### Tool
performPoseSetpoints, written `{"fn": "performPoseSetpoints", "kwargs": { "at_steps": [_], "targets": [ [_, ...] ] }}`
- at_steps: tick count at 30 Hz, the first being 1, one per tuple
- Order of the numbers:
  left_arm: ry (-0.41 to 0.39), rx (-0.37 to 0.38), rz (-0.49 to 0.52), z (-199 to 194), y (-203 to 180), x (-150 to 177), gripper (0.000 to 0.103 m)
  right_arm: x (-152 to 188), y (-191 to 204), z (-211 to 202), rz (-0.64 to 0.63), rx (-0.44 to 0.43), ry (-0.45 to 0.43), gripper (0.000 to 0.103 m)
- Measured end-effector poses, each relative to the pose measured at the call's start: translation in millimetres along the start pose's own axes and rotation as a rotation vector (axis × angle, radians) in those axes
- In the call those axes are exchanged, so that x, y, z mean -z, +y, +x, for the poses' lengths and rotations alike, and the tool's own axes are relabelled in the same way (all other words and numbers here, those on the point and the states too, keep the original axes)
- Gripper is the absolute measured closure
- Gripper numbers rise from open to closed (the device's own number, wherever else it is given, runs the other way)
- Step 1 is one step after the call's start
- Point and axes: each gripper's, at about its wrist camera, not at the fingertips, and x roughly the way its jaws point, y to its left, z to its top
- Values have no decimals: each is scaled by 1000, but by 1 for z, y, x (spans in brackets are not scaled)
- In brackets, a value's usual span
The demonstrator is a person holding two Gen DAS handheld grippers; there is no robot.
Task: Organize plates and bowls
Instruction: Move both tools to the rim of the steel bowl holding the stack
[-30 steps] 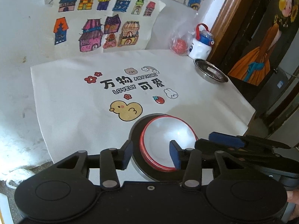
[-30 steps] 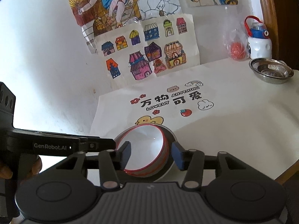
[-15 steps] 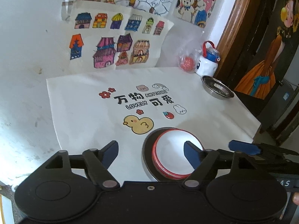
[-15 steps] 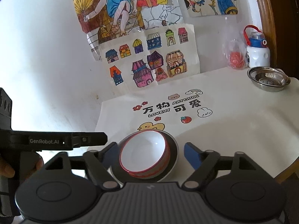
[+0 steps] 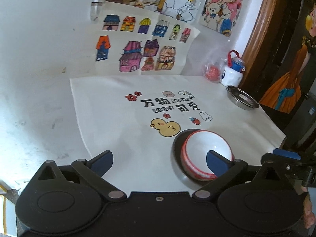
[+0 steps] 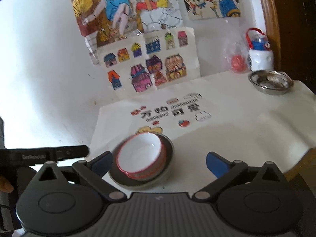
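Both tongs are spread wide and holding nothing: left tongs (image 5: 159, 159), right tongs (image 6: 159, 163). The red-rimmed white bowl (image 6: 140, 156) sits nested in a dark round metal plate (image 6: 169, 165) on the white printed surface (image 6: 237, 130), lower centre of frame. A shiny steel bowl (image 6: 271, 82) sits well apart, upper right.

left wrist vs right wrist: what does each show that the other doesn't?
Left wrist only: the orange-dress painting past the door frame, and the right gripper at its right edge.
Right wrist only: the fan drawing on the wall.
Both: red-rimmed bowl in the dark plate, steel bowl, white bottle, both grippers open.
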Motion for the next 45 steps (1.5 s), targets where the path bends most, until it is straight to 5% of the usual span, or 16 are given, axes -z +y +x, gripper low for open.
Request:
{"fn": "performPoseSetpoints", "kwargs": {
  "at_steps": [7, 14, 26, 34, 45],
  "targets": [
    [17, 2, -34, -1, 2, 19, 1, 18, -14, 4, 30, 69, 63, 0],
    [117, -10, -26, 13, -1, 24, 1, 30, -22, 14, -11, 107, 147, 0],
    [368, -43, -28, 56, 10, -13, 1, 0, -31, 45, -108, 70, 392, 0],
    [403, -61, -8, 71, 11, -34, 1, -22, -33, 65, -107, 61, 454, 0],
    [482, -14, -111, 93, 19, -50, 1, -39, -39, 82, -45, 64, 515, 0]
  ]
}}
